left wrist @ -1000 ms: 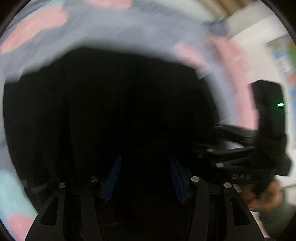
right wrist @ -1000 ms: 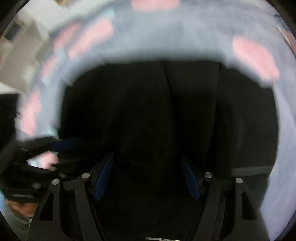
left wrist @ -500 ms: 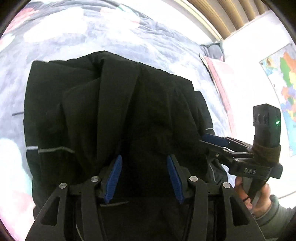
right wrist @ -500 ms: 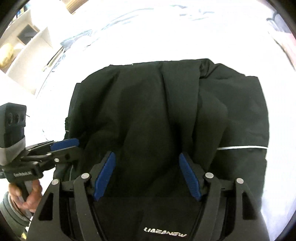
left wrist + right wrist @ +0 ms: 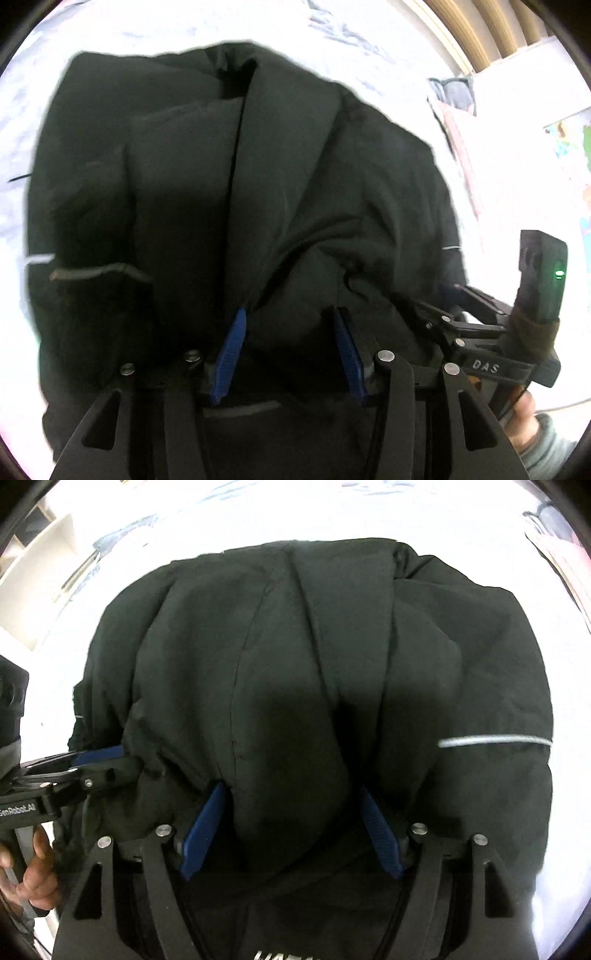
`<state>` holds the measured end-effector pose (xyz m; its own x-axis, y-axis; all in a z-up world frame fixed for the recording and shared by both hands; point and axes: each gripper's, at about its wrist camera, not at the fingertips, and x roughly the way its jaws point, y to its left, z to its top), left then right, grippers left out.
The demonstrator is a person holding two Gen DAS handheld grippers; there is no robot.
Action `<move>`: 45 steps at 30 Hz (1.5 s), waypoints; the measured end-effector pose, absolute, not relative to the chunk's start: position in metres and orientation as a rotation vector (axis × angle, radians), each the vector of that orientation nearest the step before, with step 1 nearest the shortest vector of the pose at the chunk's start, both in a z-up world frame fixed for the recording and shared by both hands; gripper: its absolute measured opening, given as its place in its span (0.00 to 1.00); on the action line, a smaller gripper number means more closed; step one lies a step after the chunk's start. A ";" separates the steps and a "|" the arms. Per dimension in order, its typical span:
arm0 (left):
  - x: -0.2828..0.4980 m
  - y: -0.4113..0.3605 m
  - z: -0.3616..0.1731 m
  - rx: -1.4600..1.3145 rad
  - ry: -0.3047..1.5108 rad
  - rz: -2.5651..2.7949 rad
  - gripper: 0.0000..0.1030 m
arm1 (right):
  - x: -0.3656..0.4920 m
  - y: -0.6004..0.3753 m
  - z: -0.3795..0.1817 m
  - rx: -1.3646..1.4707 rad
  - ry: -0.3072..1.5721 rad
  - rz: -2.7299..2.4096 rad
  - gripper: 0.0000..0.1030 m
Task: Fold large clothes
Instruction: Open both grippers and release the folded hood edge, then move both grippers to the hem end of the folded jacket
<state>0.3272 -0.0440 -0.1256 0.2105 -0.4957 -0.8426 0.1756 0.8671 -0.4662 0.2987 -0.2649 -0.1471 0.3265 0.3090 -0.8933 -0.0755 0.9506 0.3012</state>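
Black jacket (image 5: 258, 192) bunched in folds on pale bed (image 5: 147, 29). Left claw (image 5: 291, 347) pinching thick fold at jacket's near edge. Right claw (image 5: 291, 830) pinching fold beside it. Reflective stripe (image 5: 491, 740) on right side.

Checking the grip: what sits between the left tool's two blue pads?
A bunched fold of the black jacket fills the gap between the left tool's pads, seen in the left wrist view.

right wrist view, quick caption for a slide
Right gripper clamps a thick fold of black jacket above pale bedding, left gripper gripping alongside.
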 end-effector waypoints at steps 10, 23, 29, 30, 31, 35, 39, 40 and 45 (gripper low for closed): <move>0.259 0.017 -0.051 -0.233 1.130 -0.409 0.50 | 0.196 -0.337 -0.107 0.320 1.157 0.177 0.75; 0.171 0.106 -0.102 -0.165 1.021 -0.311 0.50 | 0.147 -0.350 -0.150 0.304 1.032 0.049 0.76; 0.127 0.134 -0.109 -0.074 0.939 -0.217 0.50 | 0.119 -0.336 -0.148 0.220 0.956 0.013 0.76; 0.121 0.138 -0.110 -0.083 0.942 -0.218 0.50 | 0.109 -0.335 -0.148 0.204 0.951 -0.005 0.76; 0.114 0.142 -0.112 -0.098 0.947 -0.218 0.50 | 0.100 -0.335 -0.148 0.195 0.943 -0.013 0.76; 0.074 0.165 -0.123 -0.253 0.975 -0.275 0.50 | 0.051 -0.343 -0.147 0.168 0.913 -0.051 0.76; 0.040 0.173 -0.132 -0.355 1.027 -0.314 0.50 | 0.006 -0.367 -0.154 0.203 0.954 -0.083 0.76; 0.036 0.172 -0.134 -0.355 1.044 -0.331 0.50 | -0.002 -0.373 -0.155 0.221 0.954 -0.079 0.76; 0.026 0.171 -0.145 -0.432 1.082 -0.377 0.50 | -0.033 -0.407 -0.156 0.272 0.953 -0.137 0.76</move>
<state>0.0259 0.1706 -0.1451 0.4213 -0.4958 -0.7595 0.0837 0.8551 -0.5117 -0.0330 -0.4072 -0.1564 0.5741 0.0038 -0.8188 0.2344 0.9574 0.1688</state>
